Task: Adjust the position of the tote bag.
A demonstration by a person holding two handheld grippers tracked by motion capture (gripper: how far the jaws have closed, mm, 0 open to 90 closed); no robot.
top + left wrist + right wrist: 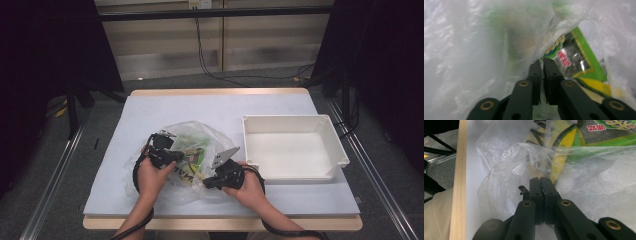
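Observation:
A clear plastic bag [205, 134] lies crumpled on the table's near left half, with a green and yellow snack packet [193, 157] inside it. My left gripper [174, 156] reaches into the bag's left side. In the left gripper view its jaws [542, 61] stand together with the bag's film [474, 50] pinched at their tips, and the packet [584, 62] lies just beyond. My right gripper [206, 184] sits at the bag's near right edge. In the right gripper view it [540, 179] is shut on a gathered fold of the bag [506, 155], below the packet [574, 140].
A white rectangular tray [295, 120] stands on the right half of the pale blue table top [200, 102], close to my right hand. The table's wooden front edge [457, 182] runs just behind the right gripper. Dark stands and cables surround the table.

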